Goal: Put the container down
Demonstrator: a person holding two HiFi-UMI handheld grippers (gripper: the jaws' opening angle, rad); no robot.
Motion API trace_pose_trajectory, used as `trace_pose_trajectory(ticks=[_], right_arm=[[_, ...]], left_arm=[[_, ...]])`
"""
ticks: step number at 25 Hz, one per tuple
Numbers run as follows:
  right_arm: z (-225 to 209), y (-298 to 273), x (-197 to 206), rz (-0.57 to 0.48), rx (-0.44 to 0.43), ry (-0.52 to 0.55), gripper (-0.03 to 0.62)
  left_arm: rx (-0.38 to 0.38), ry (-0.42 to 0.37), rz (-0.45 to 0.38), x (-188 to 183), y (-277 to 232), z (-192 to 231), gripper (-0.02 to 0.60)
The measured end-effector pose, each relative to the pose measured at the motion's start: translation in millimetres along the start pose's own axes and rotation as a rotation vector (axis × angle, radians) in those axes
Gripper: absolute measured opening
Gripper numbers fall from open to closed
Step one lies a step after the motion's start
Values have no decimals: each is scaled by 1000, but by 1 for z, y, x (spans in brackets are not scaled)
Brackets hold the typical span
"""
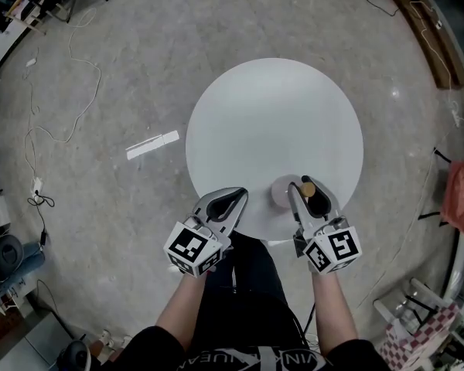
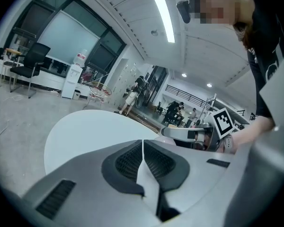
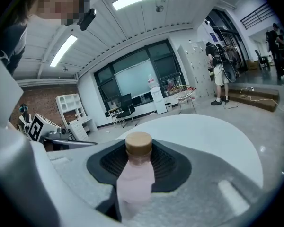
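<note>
Container (image 3: 134,179) in right gripper (image 3: 138,151)

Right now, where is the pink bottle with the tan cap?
The pink bottle is held in the jaws of the right gripper, at the near edge of the white table, right of the left gripper in the head view.

Over the near rim of the worktop (image 1: 271,114) the right claw (image 1: 309,194) stands at about 5 o'clock with the container (image 3: 135,174) between its jaws — the left claw (image 1: 230,201) at 7 o'clock, well apart.
</note>
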State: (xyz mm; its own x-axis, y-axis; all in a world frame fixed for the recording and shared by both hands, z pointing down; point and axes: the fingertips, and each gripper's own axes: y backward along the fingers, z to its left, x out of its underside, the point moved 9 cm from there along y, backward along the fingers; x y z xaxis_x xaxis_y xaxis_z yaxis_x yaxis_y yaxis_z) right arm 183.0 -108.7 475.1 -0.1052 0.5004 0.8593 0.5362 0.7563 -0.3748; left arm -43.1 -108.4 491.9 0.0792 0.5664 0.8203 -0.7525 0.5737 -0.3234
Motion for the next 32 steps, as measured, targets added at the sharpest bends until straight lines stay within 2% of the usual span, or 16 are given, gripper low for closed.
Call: trace_pose_trajectory(ticks=[9, 14, 32], right_arm=[[-5, -20, 2, 25, 30, 40, 135], [-5, -31, 0, 37, 20, 106, 135], [0, -48, 2, 45, -3, 210, 135]], left_arm=[[-6, 31, -7, 2, 0, 11, 15], [4, 39, -13, 2, -3, 12, 15], [2, 60, -14, 8, 0, 16, 15]])
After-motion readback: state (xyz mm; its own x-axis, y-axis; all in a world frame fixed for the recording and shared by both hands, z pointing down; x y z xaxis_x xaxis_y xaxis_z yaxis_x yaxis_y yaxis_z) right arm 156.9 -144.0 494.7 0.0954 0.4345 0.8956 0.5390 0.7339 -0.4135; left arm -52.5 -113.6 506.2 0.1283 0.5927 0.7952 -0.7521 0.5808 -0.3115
